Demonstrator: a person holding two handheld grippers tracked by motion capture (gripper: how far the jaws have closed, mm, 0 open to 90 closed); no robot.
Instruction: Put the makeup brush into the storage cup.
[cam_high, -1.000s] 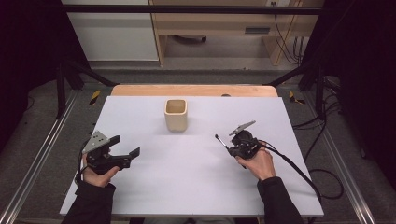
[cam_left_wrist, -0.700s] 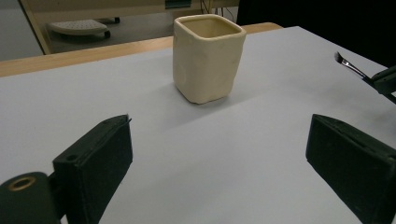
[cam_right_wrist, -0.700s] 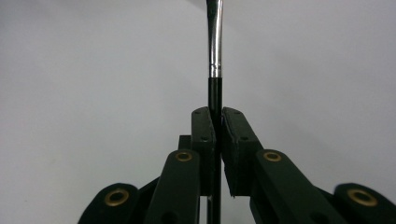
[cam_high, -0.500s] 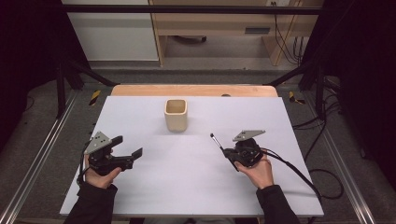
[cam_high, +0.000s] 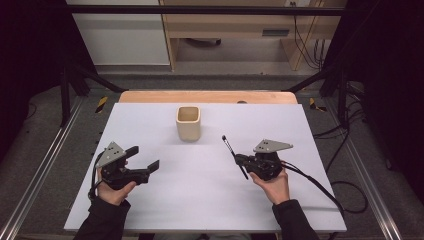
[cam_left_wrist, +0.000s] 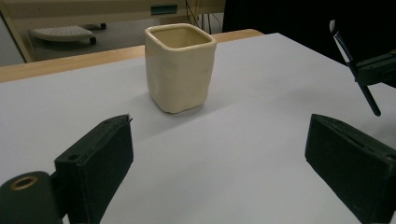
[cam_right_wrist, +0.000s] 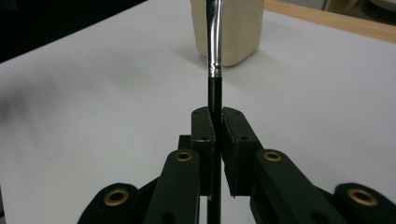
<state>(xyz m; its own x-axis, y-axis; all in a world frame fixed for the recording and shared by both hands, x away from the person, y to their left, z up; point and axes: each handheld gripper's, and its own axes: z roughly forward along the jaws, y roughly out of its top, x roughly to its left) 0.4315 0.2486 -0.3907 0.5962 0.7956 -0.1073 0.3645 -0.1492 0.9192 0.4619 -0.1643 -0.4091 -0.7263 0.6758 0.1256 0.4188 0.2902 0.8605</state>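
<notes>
A cream square cup (cam_high: 188, 122) stands upright on the far middle of the white table top (cam_high: 210, 205). My right gripper (cam_high: 240, 161) is to its near right, shut on a thin black brush (cam_high: 230, 149) with a metal ferrule. The brush slants up with its tip toward the cup. In the right gripper view the jaws (cam_right_wrist: 217, 126) pinch the brush (cam_right_wrist: 215, 46) by its handle, and the cup (cam_right_wrist: 233, 28) is straight ahead. My left gripper (cam_high: 144, 157) is held at the near left, open, with nothing between its jaws. The left gripper view has its jaws (cam_left_wrist: 219, 168) apart, the cup (cam_left_wrist: 180, 67) ahead and the brush (cam_left_wrist: 343, 46) at right.
A wooden strip (cam_high: 210, 96) borders the table's far edge. Metal rails (cam_high: 40, 175) run along both sides on the floor. A cable (cam_high: 320, 187) trails from the right gripper across the table's near right. Light-wood furniture (cam_high: 235, 30) stands beyond the table.
The right gripper has shifted slightly toward the near right and levelled out, and the brush tip has swung left toward the cup. The left gripper has stayed in place.
</notes>
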